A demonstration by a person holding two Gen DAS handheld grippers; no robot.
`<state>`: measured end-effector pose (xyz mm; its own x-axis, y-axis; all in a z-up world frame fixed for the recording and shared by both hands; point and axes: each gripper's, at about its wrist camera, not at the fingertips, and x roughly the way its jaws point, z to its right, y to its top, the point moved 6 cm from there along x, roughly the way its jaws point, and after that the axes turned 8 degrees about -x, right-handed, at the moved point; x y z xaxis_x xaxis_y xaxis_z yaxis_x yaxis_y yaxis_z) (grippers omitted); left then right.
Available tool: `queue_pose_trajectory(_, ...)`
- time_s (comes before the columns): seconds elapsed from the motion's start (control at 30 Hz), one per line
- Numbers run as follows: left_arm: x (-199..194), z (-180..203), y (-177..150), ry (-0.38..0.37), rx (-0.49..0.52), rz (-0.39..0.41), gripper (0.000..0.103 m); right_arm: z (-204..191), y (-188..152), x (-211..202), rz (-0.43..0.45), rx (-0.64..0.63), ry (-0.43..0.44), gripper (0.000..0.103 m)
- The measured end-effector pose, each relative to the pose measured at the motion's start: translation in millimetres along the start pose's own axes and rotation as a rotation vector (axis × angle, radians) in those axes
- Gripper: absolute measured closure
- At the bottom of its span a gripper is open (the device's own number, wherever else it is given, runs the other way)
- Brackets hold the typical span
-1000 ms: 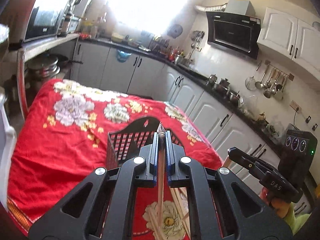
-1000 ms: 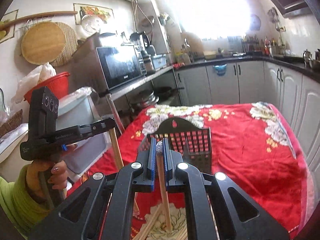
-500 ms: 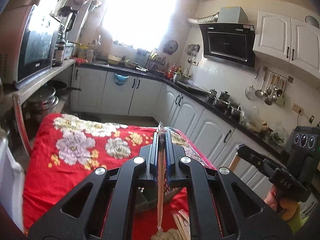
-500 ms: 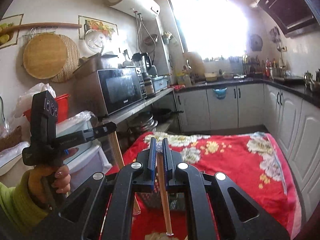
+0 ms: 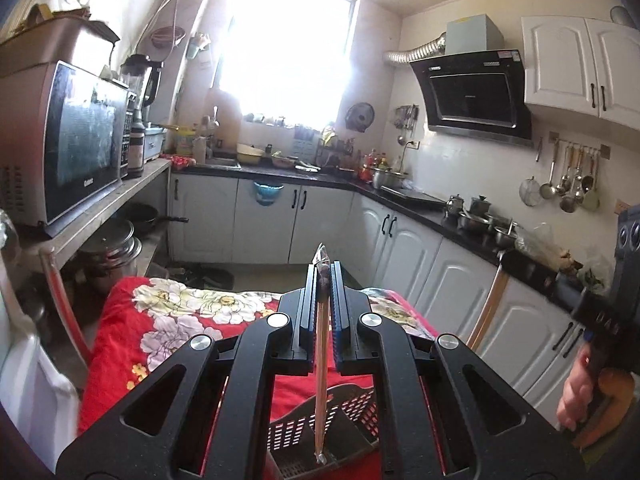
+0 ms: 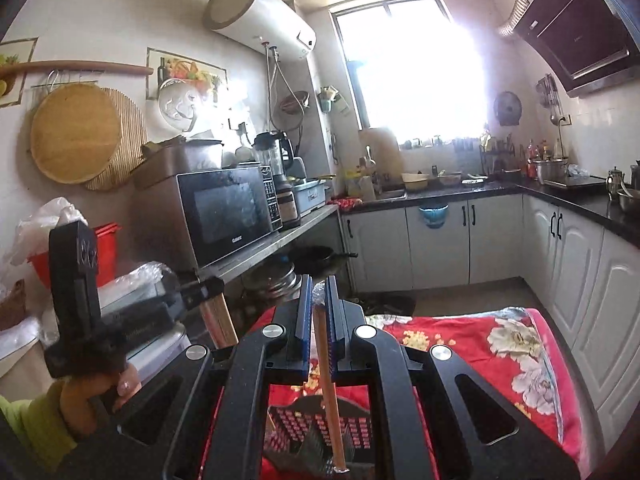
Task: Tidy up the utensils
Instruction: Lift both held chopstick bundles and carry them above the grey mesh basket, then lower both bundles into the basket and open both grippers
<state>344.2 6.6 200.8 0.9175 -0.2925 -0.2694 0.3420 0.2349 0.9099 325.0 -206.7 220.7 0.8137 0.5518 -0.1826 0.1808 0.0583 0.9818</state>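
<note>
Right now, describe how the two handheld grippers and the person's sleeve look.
Both the left gripper and the right gripper are matte black, with angular cut-out linkages, silver round pivot bolts and blue ribbed pads lining the jaws. Each has a boxy black handle unit with round dials. The sleeve is yellow-green.

**Few words to read in this kitchen**

The microwave (image 6: 224, 216) carries a brand name at the door's lower right corner, seemingly "Galanz". The black right gripper (image 5: 600, 320) shows pale letters, "DAS". The hood's (image 5: 472, 98) small lettering is illegible.
</note>
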Motion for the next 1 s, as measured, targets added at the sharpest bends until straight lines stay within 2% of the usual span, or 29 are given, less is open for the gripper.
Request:
queue_pose_trajectory(0.2,18.4,-11.5,-18.1,0.024,-0.008,-0.017,0.1,8.7,-6.2,19.7,0.0,0.009,-0.004,0.096)
queue_pose_trajectory(0.6,48.3,-34.5,-67.1,0.056,-0.012,-0.058,0.1,20.3,-59.5,57.0,-0.055,0.035,-0.037,0.096)
queue_pose_trajectory(1.0,54.5,-53.1,-99.0,0.06,-0.036,-0.123,0.1,34.9,-101.2,63.1,-0.057,0.085,-0.083,0.096)
